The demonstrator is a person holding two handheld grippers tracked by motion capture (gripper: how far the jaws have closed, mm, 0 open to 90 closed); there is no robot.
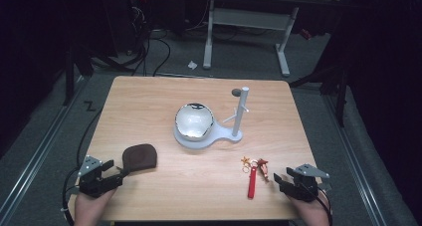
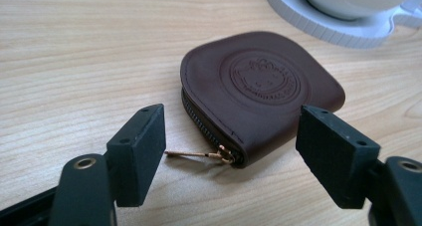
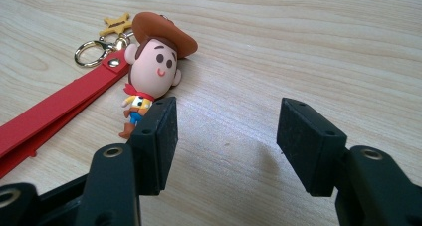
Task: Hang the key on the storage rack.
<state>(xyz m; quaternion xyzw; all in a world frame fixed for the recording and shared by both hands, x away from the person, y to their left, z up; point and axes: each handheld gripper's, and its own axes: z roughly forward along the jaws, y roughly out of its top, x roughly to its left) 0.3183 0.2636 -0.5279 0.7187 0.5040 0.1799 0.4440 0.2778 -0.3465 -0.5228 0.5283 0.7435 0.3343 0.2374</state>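
Brown coin pouch (image 2: 259, 91) at table's (image 1: 199, 196) near left, stamped emblem too faint to read, zipper pull (image 2: 199, 155) pointing at left gripper (image 2: 231, 141), jaws apart and empty; red keychain strap (image 3: 54, 111) cut off at frame edge, lying lengthwise toward person, figure (image 3: 149, 71) beside right gripper (image 3: 226, 136), jaws apart.

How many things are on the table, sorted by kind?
Coin pouch: 1
Keychain: 1
Bowl: 1
Stand: 1
Total: 4
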